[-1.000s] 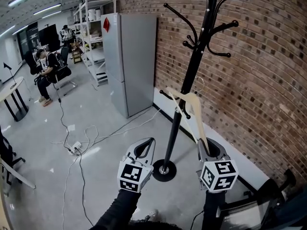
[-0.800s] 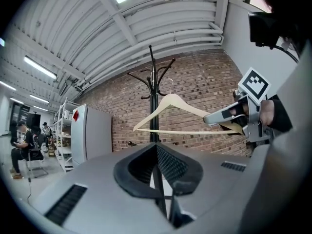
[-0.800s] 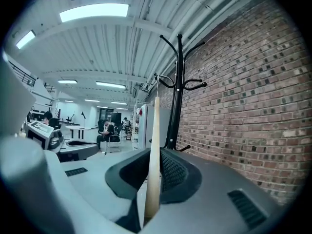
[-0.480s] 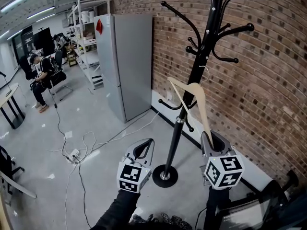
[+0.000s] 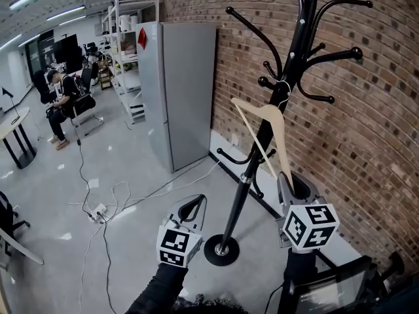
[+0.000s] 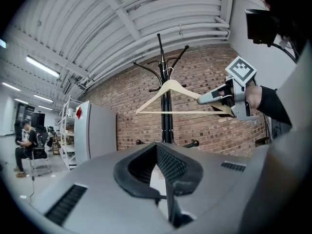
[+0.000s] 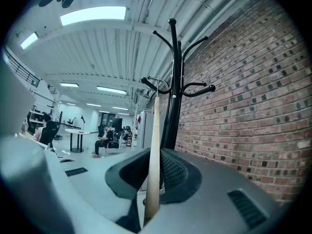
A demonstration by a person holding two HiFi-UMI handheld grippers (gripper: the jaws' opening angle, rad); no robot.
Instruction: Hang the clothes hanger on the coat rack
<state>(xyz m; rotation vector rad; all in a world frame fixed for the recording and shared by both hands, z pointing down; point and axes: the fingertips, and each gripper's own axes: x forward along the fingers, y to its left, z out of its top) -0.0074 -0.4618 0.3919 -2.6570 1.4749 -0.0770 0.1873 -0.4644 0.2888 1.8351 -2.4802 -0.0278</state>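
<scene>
A black coat rack [image 5: 292, 87] stands before the brick wall, with curved prongs at its top [image 7: 172, 52]. My right gripper [image 5: 283, 180] is shut on the lower end of one arm of a pale wooden hanger [image 5: 272, 126] and holds it up against the pole. The hanger's metal hook [image 5: 283, 89] is close beside a lower prong; I cannot tell whether it rests on it. In the right gripper view the hanger [image 7: 155, 126] runs straight up between the jaws. My left gripper [image 5: 198, 201] hangs left of the pole, shut and empty. From there I see the hanger [image 6: 170, 89] and right gripper [image 6: 208, 97].
The rack's round base [image 5: 221, 250] sits on the grey floor between my grippers. A tall grey cabinet [image 5: 180, 90] and shelving [image 5: 124, 44] stand to the left. Cables [image 5: 108, 198] trail across the floor. A person sits far left [image 5: 65, 93]. A dark screen [image 5: 330, 293] is at bottom right.
My right gripper has lifted the hanger, bringing its hook from mid-pole up to the rack's lower prongs. The left gripper has shifted slightly and stays shut.
</scene>
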